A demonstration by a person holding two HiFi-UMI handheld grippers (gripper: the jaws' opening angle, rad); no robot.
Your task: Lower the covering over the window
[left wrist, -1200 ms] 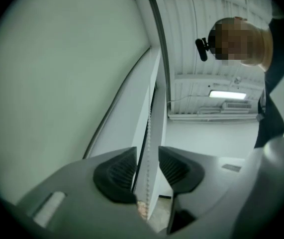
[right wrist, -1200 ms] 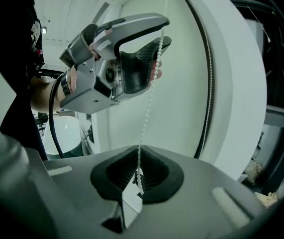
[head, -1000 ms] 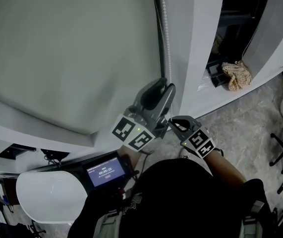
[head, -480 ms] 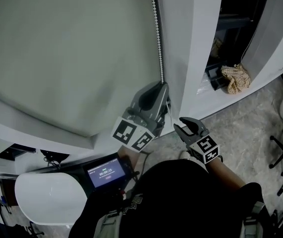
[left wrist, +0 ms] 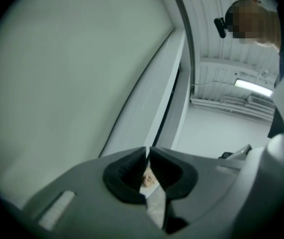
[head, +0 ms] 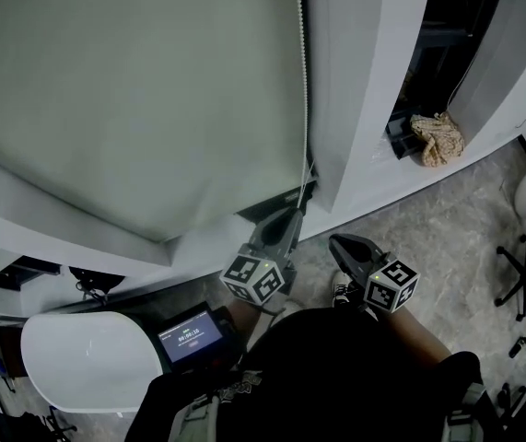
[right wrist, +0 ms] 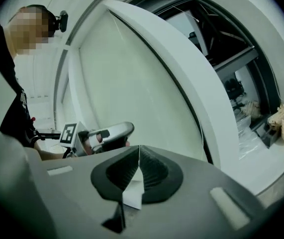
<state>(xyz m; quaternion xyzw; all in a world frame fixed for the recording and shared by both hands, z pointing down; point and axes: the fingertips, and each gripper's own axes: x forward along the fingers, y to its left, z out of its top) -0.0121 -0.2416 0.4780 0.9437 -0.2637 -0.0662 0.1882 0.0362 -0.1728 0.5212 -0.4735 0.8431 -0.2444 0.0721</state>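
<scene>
1. Since the earlier frames the left gripper (head: 295, 212) has dropped from beside the blind's lower part to its bottom right corner. The right gripper (head: 338, 243), whose jaws stood apart half a second ago, has swung a little to the side.
2. The left gripper's jaws have just been closing and then slackened a hair. In the left gripper view they sit almost together, with a small pale bit of the bead chain (head: 302, 90) nipped between the pads.
3. That chain runs straight down the right edge of the blind (head: 124, 90) and ends at the left gripper's nose.
4. The blind itself hangs over most of the window, a plain grey-green sheet. Its bottom edge lies just left of the left gripper, close above the sill.
5. The right gripper's jaws are pressed together with nothing between them. It hangs apart from the chain, just right of the left gripper and in front of the white pillar (head: 355, 81).
6. Beyond the pillar, a crumpled beige cloth (head: 438, 138) lies on the ledge of the next opening.
7. Below the left gripper, a small device with a lit screen (head: 189, 337) sits near the person's body.
</scene>
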